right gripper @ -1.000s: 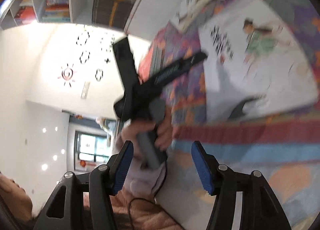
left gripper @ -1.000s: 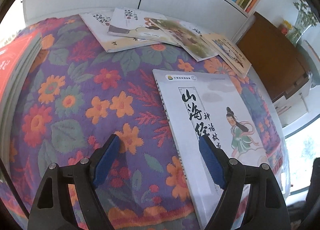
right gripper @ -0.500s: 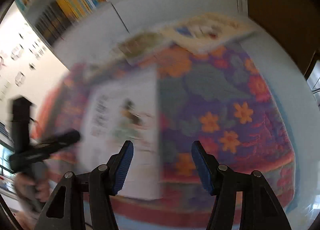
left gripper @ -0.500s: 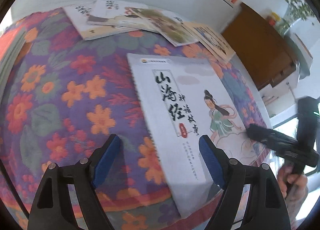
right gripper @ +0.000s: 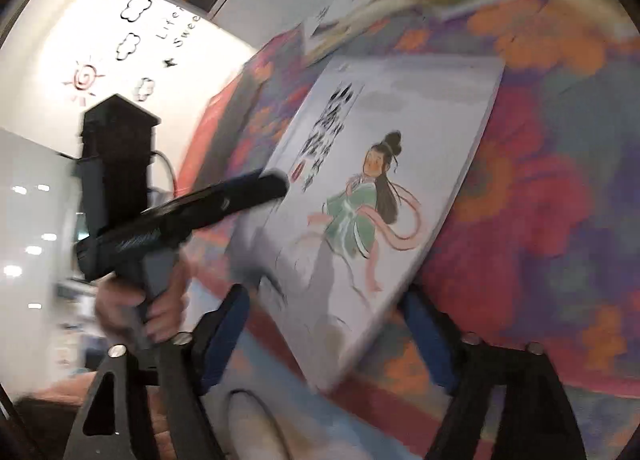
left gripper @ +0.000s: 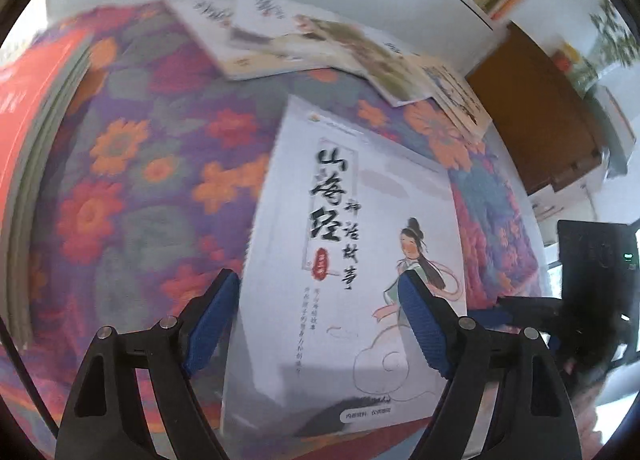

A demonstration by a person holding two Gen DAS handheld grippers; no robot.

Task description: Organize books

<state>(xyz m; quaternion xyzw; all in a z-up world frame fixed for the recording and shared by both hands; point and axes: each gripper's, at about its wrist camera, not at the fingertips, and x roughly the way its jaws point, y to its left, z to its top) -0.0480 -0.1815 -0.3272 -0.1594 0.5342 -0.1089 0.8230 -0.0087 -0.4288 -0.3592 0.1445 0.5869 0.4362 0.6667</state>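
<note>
Floral tablecloth [left gripper: 132, 188], bookshelf behind. Red stack [left gripper: 28, 108] far left. Left gripper [left gripper: 316, 324] wide open, empty, astride white book [left gripper: 360, 260], now nearer the table's front edge than before. Right gripper [right gripper: 326, 336] newly at the book's corner, jaws just widened, gripping nothing.

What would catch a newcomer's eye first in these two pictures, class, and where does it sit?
First the white book, its cover showing a long-haired figure in green, lying on the flowered cloth with its near end past the table's edge. Both open grippers, left and right, frame that end. More books lie fanned out at the far side.
</note>
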